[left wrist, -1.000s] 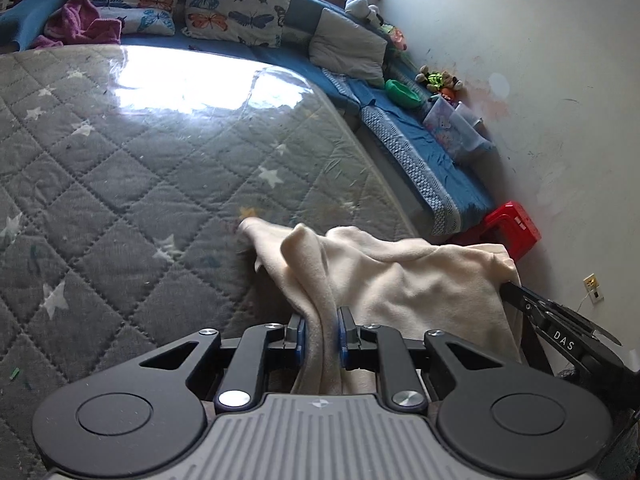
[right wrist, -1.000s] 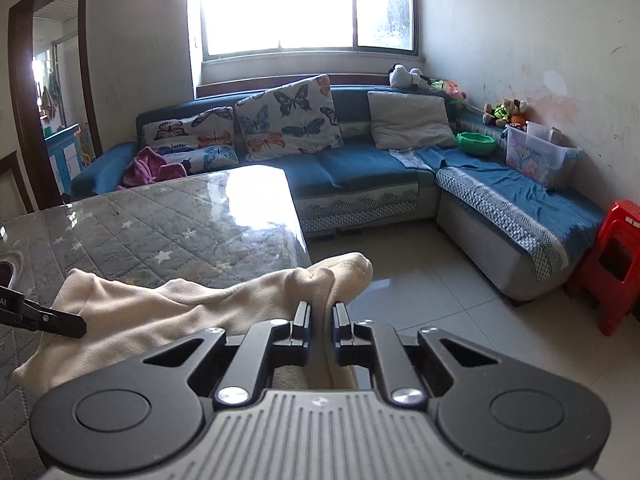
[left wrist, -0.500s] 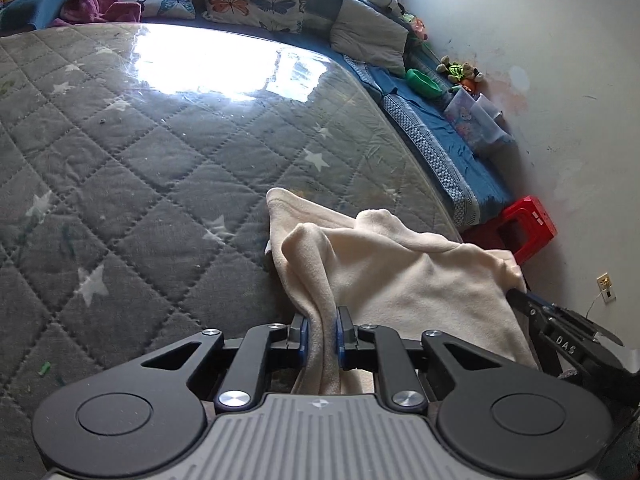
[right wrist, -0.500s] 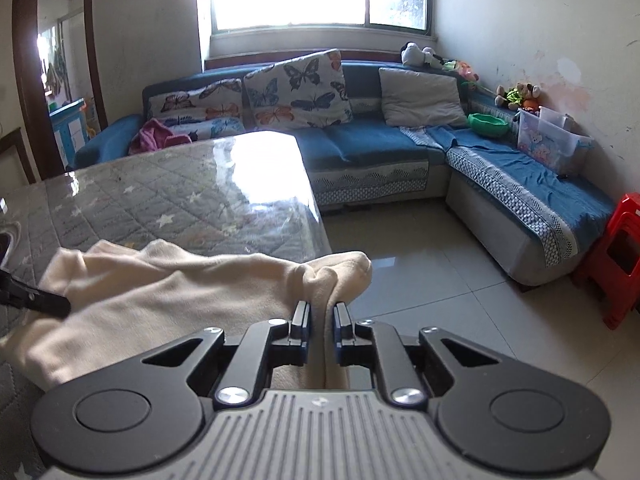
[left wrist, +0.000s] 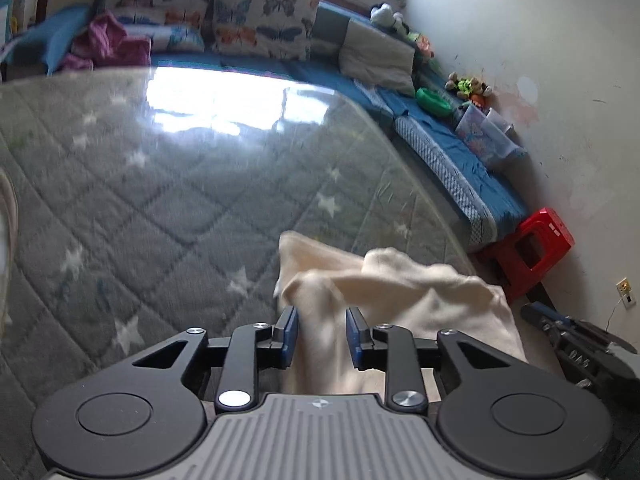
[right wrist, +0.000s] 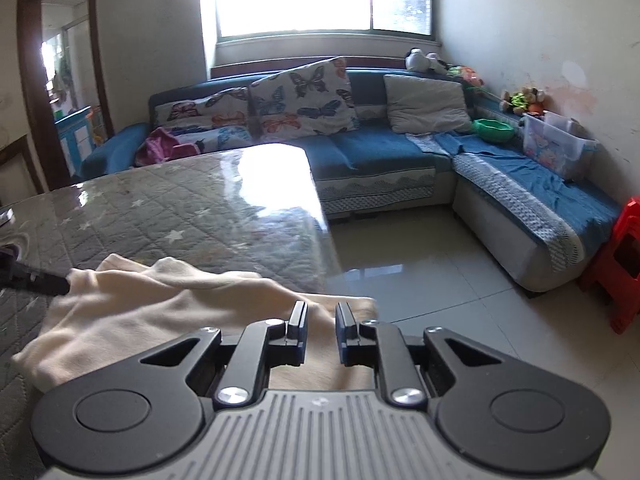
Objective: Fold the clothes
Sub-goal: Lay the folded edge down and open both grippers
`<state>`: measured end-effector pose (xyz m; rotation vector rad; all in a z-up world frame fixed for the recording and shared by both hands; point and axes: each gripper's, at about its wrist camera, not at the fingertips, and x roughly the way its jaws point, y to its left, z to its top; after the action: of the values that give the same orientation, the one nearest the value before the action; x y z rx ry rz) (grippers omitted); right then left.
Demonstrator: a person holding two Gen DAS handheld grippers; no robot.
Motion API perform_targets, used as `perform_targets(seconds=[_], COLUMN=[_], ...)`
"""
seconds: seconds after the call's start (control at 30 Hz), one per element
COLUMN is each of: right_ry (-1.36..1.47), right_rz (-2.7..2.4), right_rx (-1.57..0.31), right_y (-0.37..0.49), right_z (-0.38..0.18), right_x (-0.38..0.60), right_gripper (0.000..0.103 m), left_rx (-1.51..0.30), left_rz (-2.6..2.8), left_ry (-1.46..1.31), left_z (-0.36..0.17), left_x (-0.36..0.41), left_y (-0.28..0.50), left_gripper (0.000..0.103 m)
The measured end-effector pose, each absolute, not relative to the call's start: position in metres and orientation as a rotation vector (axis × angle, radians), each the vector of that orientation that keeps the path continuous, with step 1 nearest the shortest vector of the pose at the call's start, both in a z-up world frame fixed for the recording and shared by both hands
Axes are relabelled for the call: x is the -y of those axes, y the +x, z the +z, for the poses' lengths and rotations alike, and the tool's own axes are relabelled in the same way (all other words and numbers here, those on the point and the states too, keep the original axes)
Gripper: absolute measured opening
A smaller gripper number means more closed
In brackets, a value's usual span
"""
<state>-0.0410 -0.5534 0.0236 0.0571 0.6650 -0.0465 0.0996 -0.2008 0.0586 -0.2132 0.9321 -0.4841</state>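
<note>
1. Cream fleece, a soft garment (left wrist: 404, 300), is lying bunched on the near right corner of the table (left wrist: 168, 184), in the lower middle of the left wrist view.
2. Grey quilted cloth with white stars is covering that table under a glossy sheet, and window glare is sitting at its far end, in the upper middle of the frame.
3. The left gripper (left wrist: 322, 336) is standing with its jaws parted after having just been opening; a ridge of the garment is running between its blue pads (left wrist: 289, 334), and a gap is showing on each side of the cloth, so the pads are not pressing it.
4. The right gripper (right wrist: 322, 330) is sitting at the garment's right end, near the table edge, in the lower middle of its own view. Its jaws have just been opening a little, and the cloth (right wrist: 168, 308) is lying flat under and between the fingers (right wrist: 298, 328) without being pinched.
5. From the right wrist view, the tip of the left gripper is showing as a dark bar at the left edge, touching the garment's far left end.
6. A blue corner sofa (right wrist: 380, 148) is running along the back and right, with a red stool (left wrist: 528, 248) beside it.
</note>
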Motion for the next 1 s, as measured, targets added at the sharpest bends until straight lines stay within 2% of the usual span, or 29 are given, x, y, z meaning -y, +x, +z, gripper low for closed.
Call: perform_targets(seconds=[0.37,1.0], right_ry=[0.037,0.025], right_rz=[0.012,-0.021], right_rx=[-0.700,-0.695], right_y=[0.002,0.042], right_z=[0.010,-0.007], right_x=[0.519,0.514], right_gripper=[0.014,0.016], left_rx=[-0.955,-0.934], left_rz=[-0.515,-0.499], left_ry=[-0.142,-0.107], left_z=[0.043,0.026], left_x=[0.235,0.247], left_y=[0.117,0.149], left_gripper=[0.030,0.030])
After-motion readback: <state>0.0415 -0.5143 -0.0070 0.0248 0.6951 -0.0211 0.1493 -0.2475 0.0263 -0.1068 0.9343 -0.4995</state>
